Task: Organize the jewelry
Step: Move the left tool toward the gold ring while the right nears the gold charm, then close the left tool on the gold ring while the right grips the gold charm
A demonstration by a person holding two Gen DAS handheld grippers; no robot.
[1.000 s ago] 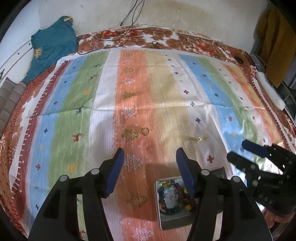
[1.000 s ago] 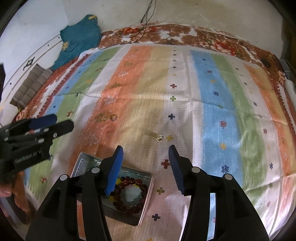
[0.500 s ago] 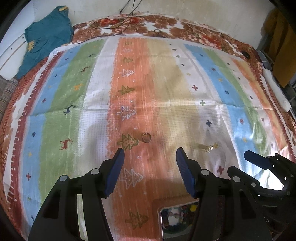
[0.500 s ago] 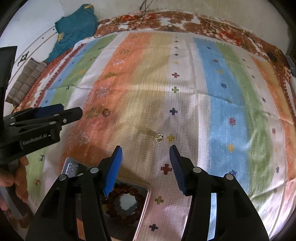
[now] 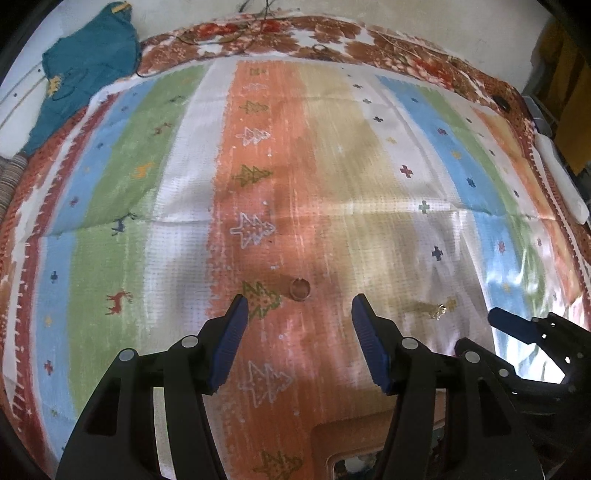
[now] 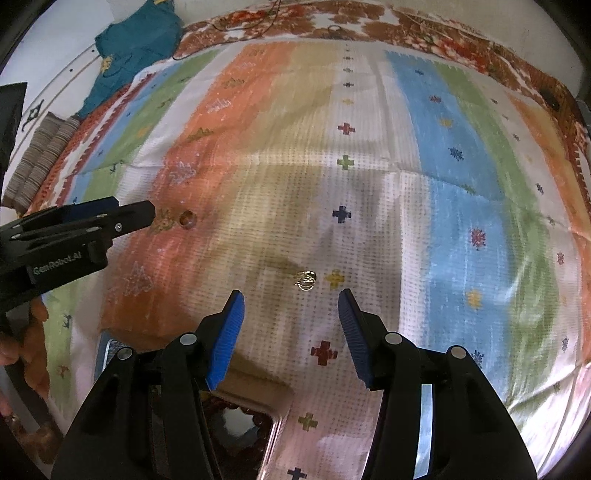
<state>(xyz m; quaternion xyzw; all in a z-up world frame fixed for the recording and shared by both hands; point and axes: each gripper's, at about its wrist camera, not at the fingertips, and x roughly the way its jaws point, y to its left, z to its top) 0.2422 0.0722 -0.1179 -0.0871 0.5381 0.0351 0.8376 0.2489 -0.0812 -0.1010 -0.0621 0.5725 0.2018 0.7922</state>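
Observation:
A brown ring (image 5: 300,288) lies on the orange stripe of the striped cloth, just beyond my open, empty left gripper (image 5: 297,314); it also shows in the right wrist view (image 6: 186,218). A small gold piece of jewelry (image 6: 305,278) lies on the white stripe just ahead of my open, empty right gripper (image 6: 290,308); it shows in the left wrist view (image 5: 439,310) too. A metal tin (image 6: 273,432) holding a dark red bead bracelet (image 6: 218,400) sits under the right gripper's fingers, mostly hidden.
The striped cloth (image 5: 110,221) covers a bed with a floral sheet (image 5: 332,33) at the far edge. A teal garment (image 5: 85,66) lies at the far left corner. A white object (image 5: 561,181) lies along the right edge.
Both grippers have moved forward over the cloth, away from the tin. The ring and the gold piece now lie just ahead of the fingertips. The tin has slid to the lower frame edge.

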